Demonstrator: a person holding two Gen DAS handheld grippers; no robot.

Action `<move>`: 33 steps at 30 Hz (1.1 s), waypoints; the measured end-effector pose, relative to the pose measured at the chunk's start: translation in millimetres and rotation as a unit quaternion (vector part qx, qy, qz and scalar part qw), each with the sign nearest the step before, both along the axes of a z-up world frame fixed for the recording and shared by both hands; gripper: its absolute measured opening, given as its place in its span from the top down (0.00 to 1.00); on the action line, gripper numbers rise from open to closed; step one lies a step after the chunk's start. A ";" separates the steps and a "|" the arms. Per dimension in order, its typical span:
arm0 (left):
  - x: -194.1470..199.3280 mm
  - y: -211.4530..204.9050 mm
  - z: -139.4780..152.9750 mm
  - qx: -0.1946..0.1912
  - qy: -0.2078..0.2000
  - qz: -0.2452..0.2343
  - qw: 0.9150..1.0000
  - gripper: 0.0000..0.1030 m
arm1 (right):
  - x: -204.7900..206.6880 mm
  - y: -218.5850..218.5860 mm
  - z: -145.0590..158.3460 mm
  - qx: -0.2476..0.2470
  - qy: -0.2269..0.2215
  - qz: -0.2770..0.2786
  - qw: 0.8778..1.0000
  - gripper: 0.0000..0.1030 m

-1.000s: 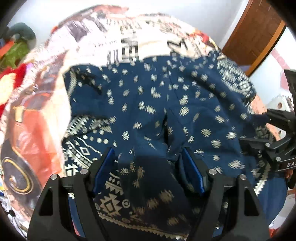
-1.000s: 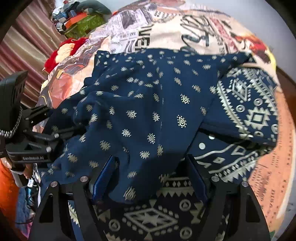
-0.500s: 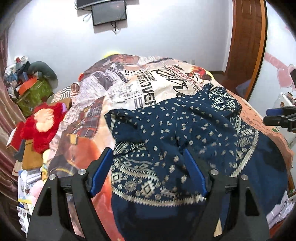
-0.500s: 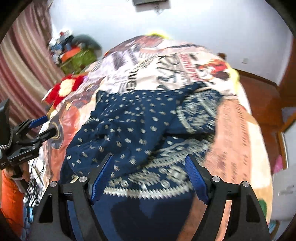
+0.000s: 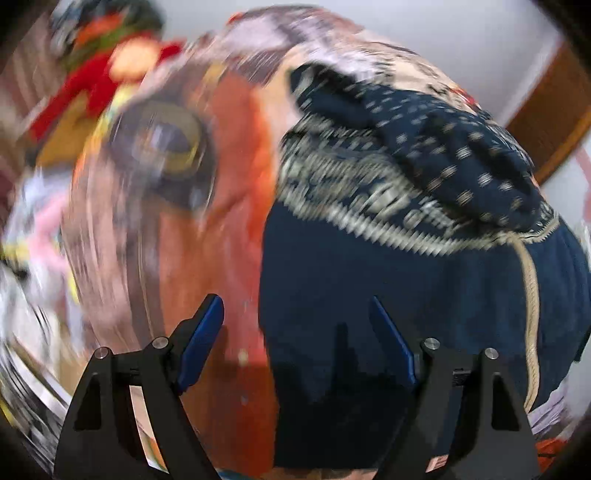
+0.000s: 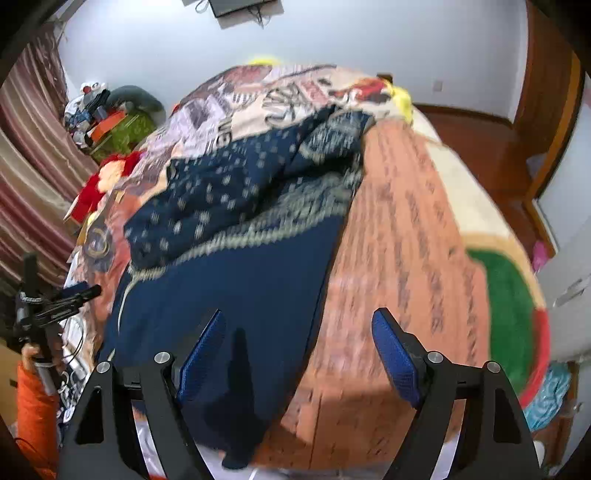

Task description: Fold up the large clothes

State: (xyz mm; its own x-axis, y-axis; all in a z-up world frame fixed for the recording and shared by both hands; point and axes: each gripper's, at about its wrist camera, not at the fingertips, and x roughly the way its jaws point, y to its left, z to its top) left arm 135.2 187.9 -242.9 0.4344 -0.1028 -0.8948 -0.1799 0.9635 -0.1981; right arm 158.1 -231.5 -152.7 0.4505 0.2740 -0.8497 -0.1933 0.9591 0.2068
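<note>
- Left gripper (image 5: 295, 343): jaws spread wide with nothing between them, having just been opening; blue pads (image 5: 201, 343) clear of the cloth. It hangs over the near left edge of the garment, one finger above the bedspread, the other above plain navy fabric.
- Right gripper (image 6: 299, 354): jaws likewise wide and empty, still opening in the last half second; it sits above the garment's near right edge.
- Garment (image 6: 236, 266): large navy piece with pale dotted and geometric print, lying on the bed. Long axis runs from the near edge toward the far wall; plain navy part nearest, patterned part bunched on top farther off.
- Left wrist view only: heavy motion blur; a pale cord or trim (image 5: 530, 295) running down the garment's right side.
- Right wrist view only: the left gripper (image 6: 55, 302) seen from outside at the left edge, held by a hand (image 6: 31, 350) with an orange sleeve (image 6: 35, 413).
- Bedspread (image 6: 413, 229): orange and printed, under the garment.
- Surroundings: red plush toy (image 6: 98, 184) beside the bed on the left, striped curtain (image 6: 26, 155), wooden door (image 6: 546, 85), wall-mounted screen (image 6: 243, 7). Nothing lies on the garment.
</note>
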 end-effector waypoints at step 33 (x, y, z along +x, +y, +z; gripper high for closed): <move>35.4 -51.1 122.9 -0.075 -0.155 -0.058 0.983 0.93 | 17.7 35.9 22.1 0.036 -0.126 0.039 0.991 0.93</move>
State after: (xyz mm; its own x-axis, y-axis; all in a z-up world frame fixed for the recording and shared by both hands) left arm 170.6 136.8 -120.1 0.6618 -0.2879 -0.6922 0.0201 0.9298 -0.3675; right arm 175.8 -195.6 -130.5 0.6205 0.3726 -0.6900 -0.3208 0.9235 0.2102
